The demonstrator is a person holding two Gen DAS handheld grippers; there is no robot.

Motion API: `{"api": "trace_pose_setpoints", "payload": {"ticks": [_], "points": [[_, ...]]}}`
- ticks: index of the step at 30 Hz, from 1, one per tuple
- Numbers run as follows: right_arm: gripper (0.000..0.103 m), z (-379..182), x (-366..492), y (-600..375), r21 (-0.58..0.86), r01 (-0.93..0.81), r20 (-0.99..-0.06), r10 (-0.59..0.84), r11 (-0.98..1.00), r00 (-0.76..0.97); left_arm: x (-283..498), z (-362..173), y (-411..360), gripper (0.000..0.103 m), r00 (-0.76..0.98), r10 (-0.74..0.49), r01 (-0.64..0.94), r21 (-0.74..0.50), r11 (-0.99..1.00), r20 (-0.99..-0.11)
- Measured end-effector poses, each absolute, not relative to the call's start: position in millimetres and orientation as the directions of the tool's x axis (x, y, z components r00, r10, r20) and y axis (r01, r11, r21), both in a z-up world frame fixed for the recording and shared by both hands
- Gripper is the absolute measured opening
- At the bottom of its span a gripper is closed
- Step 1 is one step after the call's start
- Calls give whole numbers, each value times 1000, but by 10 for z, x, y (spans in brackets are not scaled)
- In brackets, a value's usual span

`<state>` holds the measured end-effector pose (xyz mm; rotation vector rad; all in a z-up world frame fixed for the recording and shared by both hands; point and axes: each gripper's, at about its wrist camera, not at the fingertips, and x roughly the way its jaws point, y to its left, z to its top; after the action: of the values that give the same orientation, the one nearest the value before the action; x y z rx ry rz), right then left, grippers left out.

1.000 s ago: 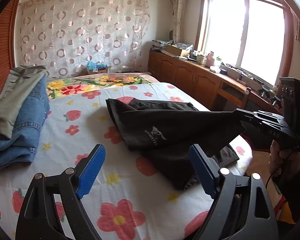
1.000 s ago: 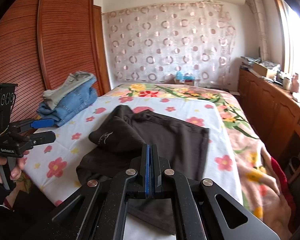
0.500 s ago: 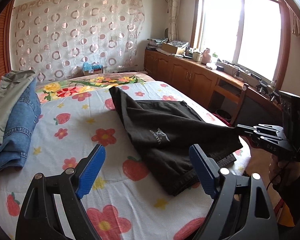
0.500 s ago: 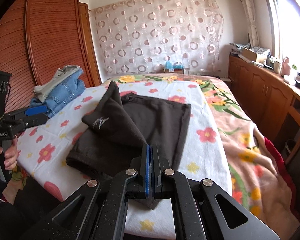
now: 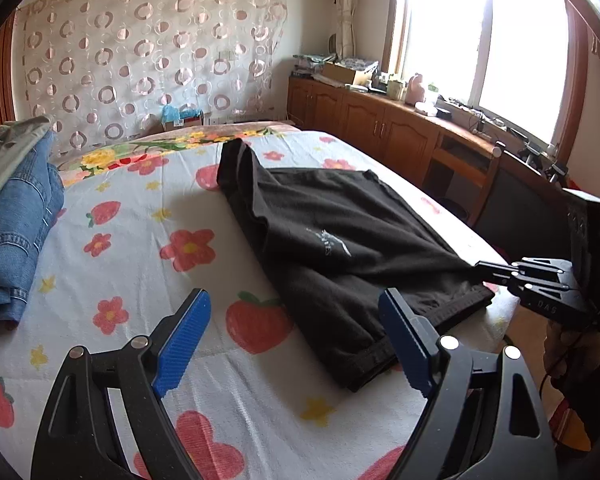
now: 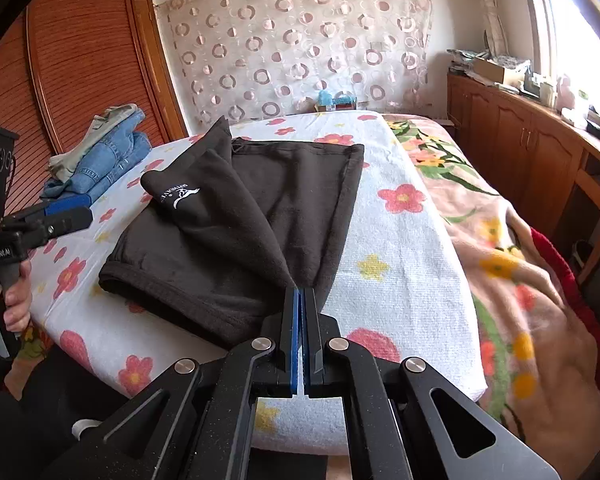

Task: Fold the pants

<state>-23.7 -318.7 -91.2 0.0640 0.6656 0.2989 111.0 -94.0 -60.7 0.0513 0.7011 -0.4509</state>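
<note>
Since a second ago the right claw (image 6: 301,300), clamped on a corner of the black pants (image 6: 236,240), has drawn that layer toward the near edge of the bed (image 6: 400,264), stretching it taut; the fold looks part done. The left claw (image 5: 296,340) hangs wide open, empty, near the pants' hem. One pair of pants; two folded garments (image 5: 16,216) stacked left of them.

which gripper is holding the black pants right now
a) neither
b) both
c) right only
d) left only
c: the right gripper has its jaws closed on a pulled-up corner of the black pants, while the left gripper hangs over the bed sheet with its blue fingers spread wide and nothing between them.
</note>
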Motion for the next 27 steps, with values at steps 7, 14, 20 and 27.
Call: {"api": "trace_pose_setpoints", "payload": {"ticks": [7,14,20,27], "points": [[1,-785,-303,-3187,120,-241,-576,265,963,774,1104,-671,-975,86,662,-385,414,-115,903,-644],[1,-888,-337,-3162,119,-240,-611,262,963,747,1107,-642,-976,86,669,-380,415,-103,904,-639],[1,-860,-306,-3290,137,-224,-612,260,965,747,1104,-517,-881,86,696,-362,393,-93,915,-620],[28,-628,-203,-3249,106,-241,-584,257,965,770,1104,-375,-795,86,726,-340,385,-57,921,-598]]}}
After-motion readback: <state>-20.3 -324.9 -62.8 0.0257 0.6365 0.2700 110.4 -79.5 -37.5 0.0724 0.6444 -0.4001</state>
